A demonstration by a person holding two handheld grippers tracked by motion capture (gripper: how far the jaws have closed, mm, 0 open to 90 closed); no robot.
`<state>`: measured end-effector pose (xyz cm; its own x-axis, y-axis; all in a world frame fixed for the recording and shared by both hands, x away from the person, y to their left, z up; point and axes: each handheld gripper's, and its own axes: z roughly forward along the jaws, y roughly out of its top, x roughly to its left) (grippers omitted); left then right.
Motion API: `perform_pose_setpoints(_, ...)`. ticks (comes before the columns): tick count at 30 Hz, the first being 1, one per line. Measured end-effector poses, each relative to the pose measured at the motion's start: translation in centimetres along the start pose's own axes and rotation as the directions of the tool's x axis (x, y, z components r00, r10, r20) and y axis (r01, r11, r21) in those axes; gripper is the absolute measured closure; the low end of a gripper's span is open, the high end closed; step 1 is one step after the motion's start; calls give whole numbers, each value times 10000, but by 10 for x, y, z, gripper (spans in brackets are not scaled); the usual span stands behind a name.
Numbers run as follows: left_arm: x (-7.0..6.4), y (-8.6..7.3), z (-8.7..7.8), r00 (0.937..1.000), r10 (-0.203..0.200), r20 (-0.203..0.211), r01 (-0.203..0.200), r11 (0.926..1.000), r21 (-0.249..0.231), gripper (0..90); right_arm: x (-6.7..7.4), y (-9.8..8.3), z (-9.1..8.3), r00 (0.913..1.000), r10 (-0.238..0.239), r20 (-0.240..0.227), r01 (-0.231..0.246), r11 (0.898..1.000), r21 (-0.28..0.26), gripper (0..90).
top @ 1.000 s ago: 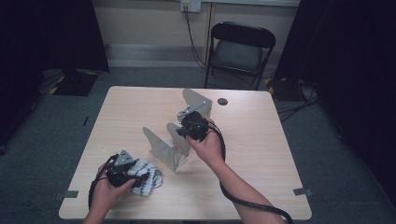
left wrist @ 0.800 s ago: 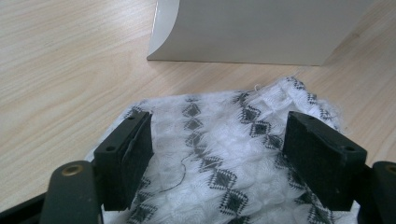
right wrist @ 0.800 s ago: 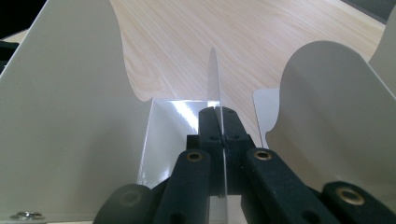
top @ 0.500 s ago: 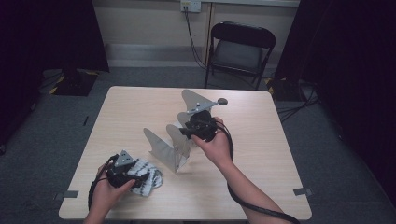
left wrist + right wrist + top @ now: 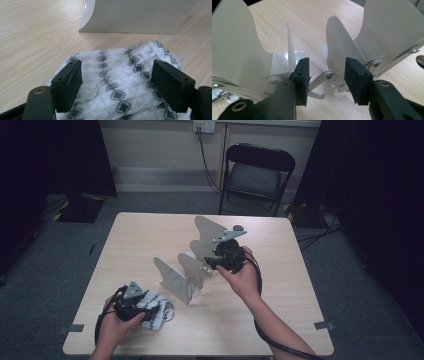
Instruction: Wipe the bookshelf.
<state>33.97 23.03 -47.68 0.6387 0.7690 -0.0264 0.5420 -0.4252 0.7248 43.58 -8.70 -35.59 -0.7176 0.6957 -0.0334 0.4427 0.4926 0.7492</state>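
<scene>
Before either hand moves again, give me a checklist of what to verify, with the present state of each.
1. Left claw over the patterned cloth, open, pads not pressing: ok.
2. Right claw has just been opening; nothing is clamped, its pads stand beside the metal rack fins: ok.
3. Rack upright on the table, fins spread: ok.
4. Cloth clear of the rack's near fin: ok, a gap shows.
5. Cloth folded flat enough to slot in: cannot tell.
</scene>
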Motion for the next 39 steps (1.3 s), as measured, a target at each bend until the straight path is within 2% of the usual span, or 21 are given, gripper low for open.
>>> perform_pose_setpoints(8, 1, -1, 0, 10000, -33, 44, 33, 10000, 7, 250, -2, -6, 16, 9990, 417, 146, -418, 9991, 72, 536)
perform_pose_setpoints(15, 1, -1, -1, 10000, -3, 28, 3, 10000, 25, 250, 1, -8, 23, 9990, 396, 220, -399, 9991, 125, 542)
perform_pose_setpoints(25, 0, -1, 0, 10000, 10, 15, -10, 10000, 22, 252, 0, -7, 21, 9995, 240, 190, -243, 9996, 155, 593)
perform_pose_setpoints(30, 0, -2, 0, 10000, -41, 25, 41, 10000, -11, 253, -1, -6, 17, 9998, 137, 176, -138, 9999, 50, 682)
perform_pose_setpoints(32, 0, -2, 0, 10000, 1, 24, -1, 10000, 23, 253, -2, -6, 16, 9997, 135, 182, -136, 9999, 62, 688)
perform_pose_setpoints(36, 0, -2, 0, 10000, -43, 34, 42, 10000, 34, 253, -2, -8, 15, 9993, 269, 273, -268, 9996, -48, 669)
perform_pose_setpoints(39, 0, -2, 0, 10000, -55, 9, 55, 10000, 15, 253, -1, -10, 15, 9983, 476, 322, -473, 9988, -85, 546)
